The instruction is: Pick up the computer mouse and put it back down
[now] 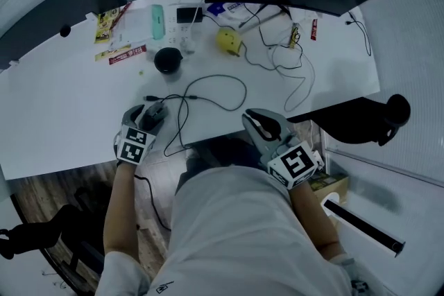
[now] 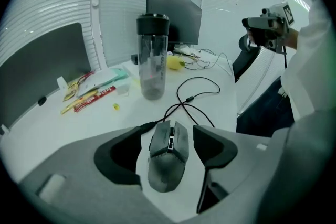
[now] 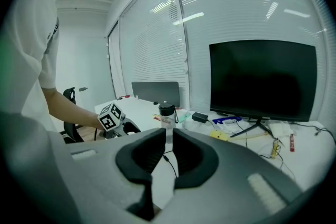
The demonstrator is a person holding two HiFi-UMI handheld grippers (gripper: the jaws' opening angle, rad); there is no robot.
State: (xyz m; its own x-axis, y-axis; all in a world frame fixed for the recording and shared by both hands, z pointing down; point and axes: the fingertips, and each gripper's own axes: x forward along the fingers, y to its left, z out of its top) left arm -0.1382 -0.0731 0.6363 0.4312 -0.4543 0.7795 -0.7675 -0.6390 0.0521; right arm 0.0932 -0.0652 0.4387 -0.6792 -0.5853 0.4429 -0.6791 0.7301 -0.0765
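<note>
While the left gripper (image 2: 169, 132) sat low on the white tabletop (image 2: 63, 128), its fingers (image 2: 119, 157) stood apart on either side of the computer mouse (image 2: 168, 157). A sliver of bare surface showed between each finger and the mouse's flanks, so no contact could be seen. The mouse lay flat on the tabletop between those fingers, its nose pointing out past the fingertips, and its black cable (image 2: 197, 89) ran on from the nose in loose loops. Straight beyond the fingertips, farther along the tabletop, a clear bottle (image 2: 153, 57) with a dark lid stood upright, and off to the left-finger side of it lay a few snack wrappers (image 2: 92, 96). The right gripper (image 3: 169, 134) hovered at the near edge of the tabletop, well apart from the mouse. Its fingers were closed together, with only a thin slit near the tips and nothing between them. Beyond its fingertips the bottle and the left gripper showed in the distance, and to the right-finger side a dark monitor (image 3: 262, 78) stood on the tabletop.
</note>
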